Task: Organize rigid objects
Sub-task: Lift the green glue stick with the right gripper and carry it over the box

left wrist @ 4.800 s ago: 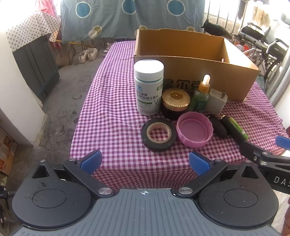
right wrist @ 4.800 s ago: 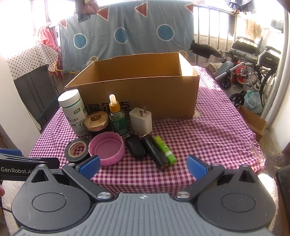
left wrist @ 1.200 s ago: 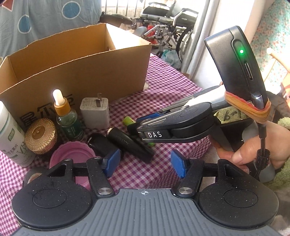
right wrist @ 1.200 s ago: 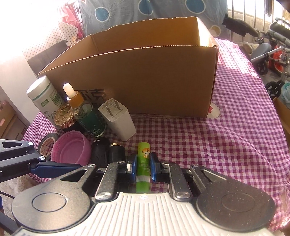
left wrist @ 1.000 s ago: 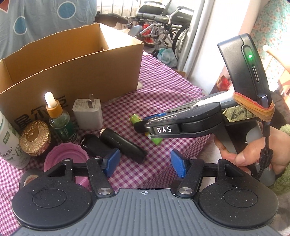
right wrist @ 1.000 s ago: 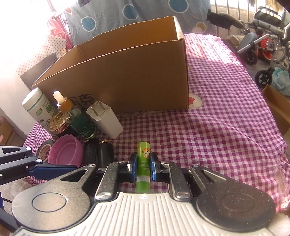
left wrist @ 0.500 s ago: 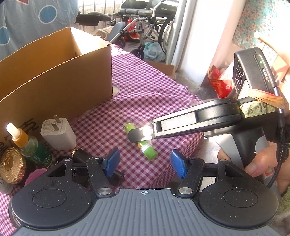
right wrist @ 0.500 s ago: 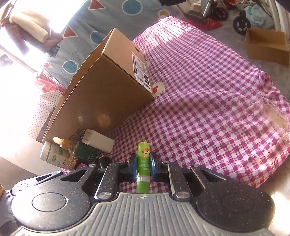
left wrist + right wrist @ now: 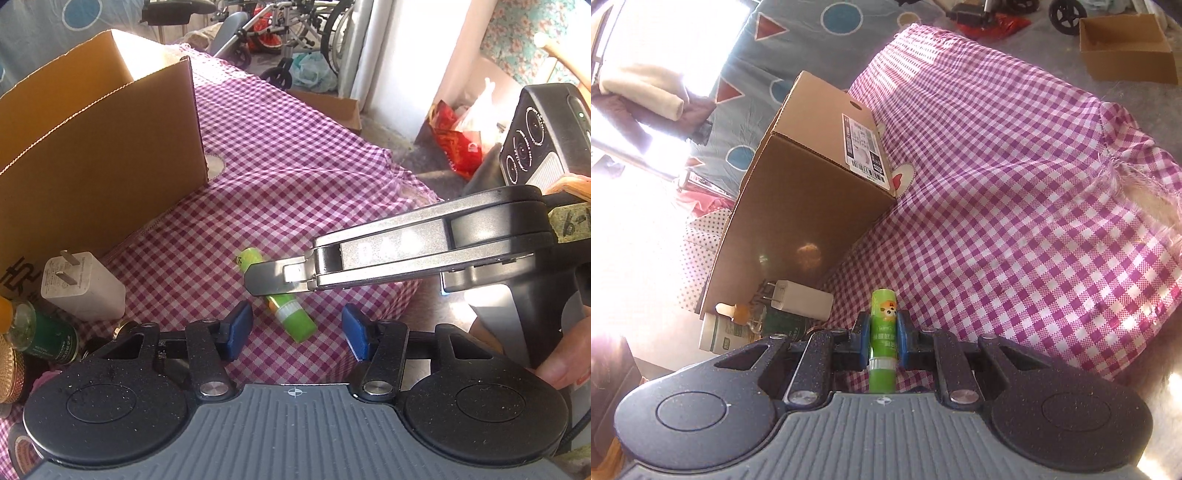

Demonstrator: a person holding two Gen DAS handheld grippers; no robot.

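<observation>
My right gripper [image 9: 882, 334] is shut on a green glue stick [image 9: 882, 332] and holds it above the checked tablecloth [image 9: 1015, 184], rolled to one side. In the left wrist view the same stick [image 9: 291, 317] hangs from the right gripper [image 9: 258, 280] just in front of my left gripper [image 9: 293, 332], which is open and empty. The open cardboard box [image 9: 92, 140] stands to the left; it also shows in the right wrist view [image 9: 812, 192]. A white charger plug [image 9: 81, 288] and a green dropper bottle [image 9: 40, 339] stand beside the box.
A gold-lidded jar [image 9: 9, 373] and black tape roll [image 9: 22, 448] sit at the left edge. A white pill bottle [image 9: 720, 338] stands by the box. The table's right edge [image 9: 406, 192] drops to the floor, with a small cardboard box [image 9: 1126, 48] and wheelchairs [image 9: 280, 29] beyond.
My right gripper has lifted the glue stick off the table and rolled sideways with it. My left gripper has swung right, away from the row of objects, staying open.
</observation>
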